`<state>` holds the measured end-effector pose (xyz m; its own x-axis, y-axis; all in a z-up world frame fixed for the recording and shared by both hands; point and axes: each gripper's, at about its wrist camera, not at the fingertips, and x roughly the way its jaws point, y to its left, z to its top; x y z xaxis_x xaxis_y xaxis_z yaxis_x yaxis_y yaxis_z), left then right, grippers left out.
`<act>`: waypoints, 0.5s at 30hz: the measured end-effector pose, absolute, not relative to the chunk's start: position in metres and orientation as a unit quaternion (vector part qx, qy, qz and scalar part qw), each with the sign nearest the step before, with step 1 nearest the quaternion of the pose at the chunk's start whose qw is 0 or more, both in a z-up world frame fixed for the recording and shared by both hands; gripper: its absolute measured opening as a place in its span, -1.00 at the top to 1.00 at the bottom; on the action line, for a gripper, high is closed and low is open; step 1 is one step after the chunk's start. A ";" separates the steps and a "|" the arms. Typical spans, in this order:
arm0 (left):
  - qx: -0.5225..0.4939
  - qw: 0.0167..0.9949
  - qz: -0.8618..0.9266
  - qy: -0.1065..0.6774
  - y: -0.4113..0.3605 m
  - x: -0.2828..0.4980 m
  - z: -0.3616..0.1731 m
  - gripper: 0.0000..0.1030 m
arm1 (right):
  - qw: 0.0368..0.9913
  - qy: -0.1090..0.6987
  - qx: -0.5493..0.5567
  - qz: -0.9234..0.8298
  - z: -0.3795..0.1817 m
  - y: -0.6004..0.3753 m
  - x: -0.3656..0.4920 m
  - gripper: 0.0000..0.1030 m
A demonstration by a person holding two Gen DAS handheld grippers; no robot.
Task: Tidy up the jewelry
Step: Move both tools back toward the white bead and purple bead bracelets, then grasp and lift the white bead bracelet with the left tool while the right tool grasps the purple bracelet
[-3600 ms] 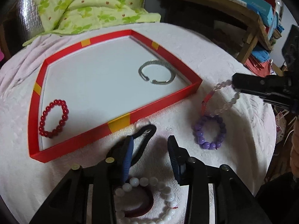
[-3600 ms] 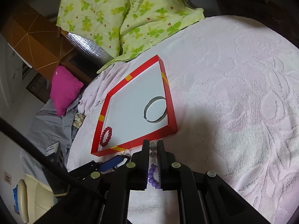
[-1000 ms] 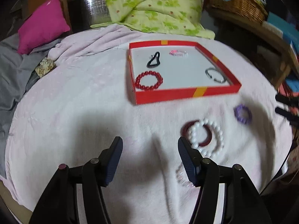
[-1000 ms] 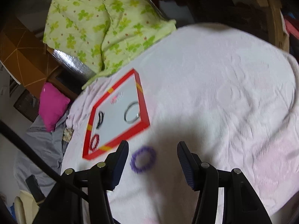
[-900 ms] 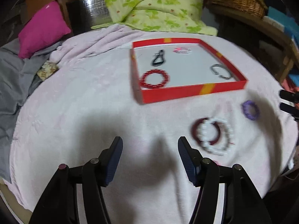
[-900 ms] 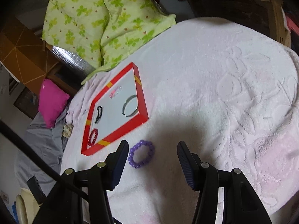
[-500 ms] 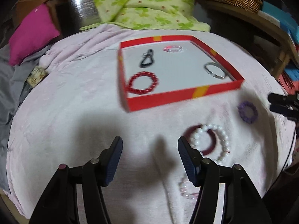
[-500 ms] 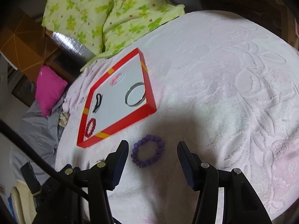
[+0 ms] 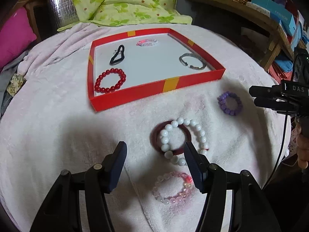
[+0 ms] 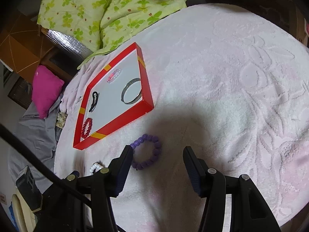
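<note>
A red tray (image 9: pixel 193 81) with a white floor holds a red bead bracelet (image 9: pixel 110 83), a black hair tie (image 9: pixel 117 55), a silver bangle (image 9: pixel 192 63) and a clear pink bracelet (image 9: pixel 147 42). On the cloth in front lie a white bead bracelet (image 9: pixel 168 127) over a dark red ring (image 9: pixel 154 133), a pale pink bracelet (image 9: pixel 173 189) and a purple bracelet (image 10: pixel 148 154). My left gripper (image 9: pixel 155 150) is open and empty, just before the white bracelet. My right gripper (image 10: pixel 157 154) is open and empty above the purple bracelet; it also shows in the left wrist view (image 9: pixel 255 96).
The round table is covered by a pale pink towel (image 10: pixel 231 77). A green floral quilt (image 9: pixel 123 2) lies behind the tray. A pink cushion (image 9: pixel 13 32) is at the far left. A wooden shelf (image 9: pixel 270 19) with boxes and a basket stands at the back right.
The hair tie and the clear pink bracelet went into the tray and both grippers opened. In the last second both grippers moved closer: left toward the white bracelet, right toward the purple one.
</note>
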<state>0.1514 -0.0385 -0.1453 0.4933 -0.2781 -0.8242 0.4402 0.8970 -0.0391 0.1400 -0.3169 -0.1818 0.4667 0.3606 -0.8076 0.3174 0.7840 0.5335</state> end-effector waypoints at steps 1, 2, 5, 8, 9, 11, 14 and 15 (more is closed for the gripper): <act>0.088 0.860 -0.208 0.458 -0.037 0.151 -0.146 -0.21 | 0.790 0.519 0.327 0.016 -0.183 -0.315 0.141 -0.12; 0.085 0.860 -0.209 0.458 -0.036 0.152 -0.146 -0.21 | 0.789 0.521 0.325 0.016 -0.183 -0.313 0.142 -0.12; 0.076 0.858 -0.217 0.460 -0.030 0.151 -0.145 -0.21 | 0.790 0.526 0.315 0.017 -0.186 -0.307 0.144 -0.12; 0.068 0.861 -0.221 0.453 -0.024 0.151 -0.142 -0.16 | 0.791 0.531 0.304 0.009 -0.190 -0.303 0.147 -0.12; 0.064 0.860 -0.225 0.454 -0.024 0.151 -0.142 -0.15 | 0.792 0.533 0.298 0.007 -0.192 -0.301 0.148 -0.12; 0.060 0.857 -0.234 0.455 -0.026 0.150 -0.143 -0.04 | 0.795 0.535 0.285 0.000 -0.194 -0.298 0.150 -0.13; 0.070 0.851 -0.250 0.457 -0.035 0.150 -0.147 0.25 | 0.805 0.533 0.260 -0.011 -0.196 -0.292 0.154 -0.05; 0.072 0.849 -0.253 0.459 -0.037 0.150 -0.148 0.36 | 0.811 0.532 0.242 -0.018 -0.195 -0.288 0.155 0.10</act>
<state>0.1504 -0.0372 -0.1482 0.4512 -0.3636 -0.8150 0.4965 0.8611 -0.1093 0.1553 -0.2885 -0.1953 0.4326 0.2284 -0.8722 0.2867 0.8823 0.3733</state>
